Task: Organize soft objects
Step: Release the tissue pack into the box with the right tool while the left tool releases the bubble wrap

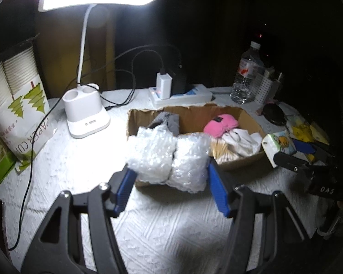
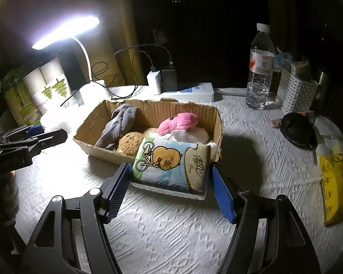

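My left gripper [image 1: 169,171] is shut on a folded wad of bubble wrap [image 1: 167,157], held over the near-left corner of the open cardboard box [image 1: 194,111]. My right gripper [image 2: 170,178] is shut on a tissue pack [image 2: 171,162] printed with a cartoon bear, held at the box's near edge [image 2: 217,125]. In the box lie a pink plush [image 2: 179,122], a grey sock [image 2: 119,123], a brown fuzzy item [image 2: 130,142] and white soft items [image 1: 242,141]. The right gripper with its tissue pack [image 1: 279,143] shows in the left wrist view.
A lit white desk lamp [image 1: 87,111] stands left of the box. A power strip with chargers [image 1: 180,93] lies behind it. A water bottle [image 2: 260,68], a white basket [image 2: 295,93], a black pouch [image 2: 297,130] and a yellow pack [image 2: 336,182] are on the right. Paper cups [image 1: 18,96] stand far left.
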`<state>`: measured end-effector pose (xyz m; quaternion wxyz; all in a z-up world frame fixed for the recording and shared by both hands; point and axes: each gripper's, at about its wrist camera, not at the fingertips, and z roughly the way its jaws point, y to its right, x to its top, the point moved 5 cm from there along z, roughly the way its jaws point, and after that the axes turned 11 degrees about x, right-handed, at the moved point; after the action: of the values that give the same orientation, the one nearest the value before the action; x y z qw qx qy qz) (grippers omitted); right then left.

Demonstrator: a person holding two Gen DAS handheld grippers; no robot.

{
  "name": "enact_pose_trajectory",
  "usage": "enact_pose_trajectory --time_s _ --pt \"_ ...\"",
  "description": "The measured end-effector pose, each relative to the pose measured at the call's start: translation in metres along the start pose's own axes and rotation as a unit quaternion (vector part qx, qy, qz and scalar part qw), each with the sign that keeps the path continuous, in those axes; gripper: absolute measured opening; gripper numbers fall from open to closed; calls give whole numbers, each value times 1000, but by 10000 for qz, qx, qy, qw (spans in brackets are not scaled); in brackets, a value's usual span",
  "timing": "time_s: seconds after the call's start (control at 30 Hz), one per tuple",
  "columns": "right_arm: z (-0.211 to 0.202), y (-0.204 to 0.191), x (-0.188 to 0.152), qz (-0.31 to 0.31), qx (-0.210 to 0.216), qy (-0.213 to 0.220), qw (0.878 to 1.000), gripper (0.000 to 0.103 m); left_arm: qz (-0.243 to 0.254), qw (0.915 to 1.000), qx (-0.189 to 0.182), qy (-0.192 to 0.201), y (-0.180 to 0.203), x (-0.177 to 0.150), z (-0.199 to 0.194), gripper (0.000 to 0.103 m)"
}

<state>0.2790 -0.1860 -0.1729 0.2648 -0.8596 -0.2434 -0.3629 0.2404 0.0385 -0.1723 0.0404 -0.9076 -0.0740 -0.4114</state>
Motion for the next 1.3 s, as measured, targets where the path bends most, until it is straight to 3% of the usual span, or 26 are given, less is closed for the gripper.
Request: enact_pose_trajectory --time_s 1.1,1.3 --pt "52 43 17 282 65 -99 9995 72 145 9975 102 -689 16 0 75 63" --pt "44 44 19 336 54 26 9994 74 130 9978 73 -652 16 1 71 70"
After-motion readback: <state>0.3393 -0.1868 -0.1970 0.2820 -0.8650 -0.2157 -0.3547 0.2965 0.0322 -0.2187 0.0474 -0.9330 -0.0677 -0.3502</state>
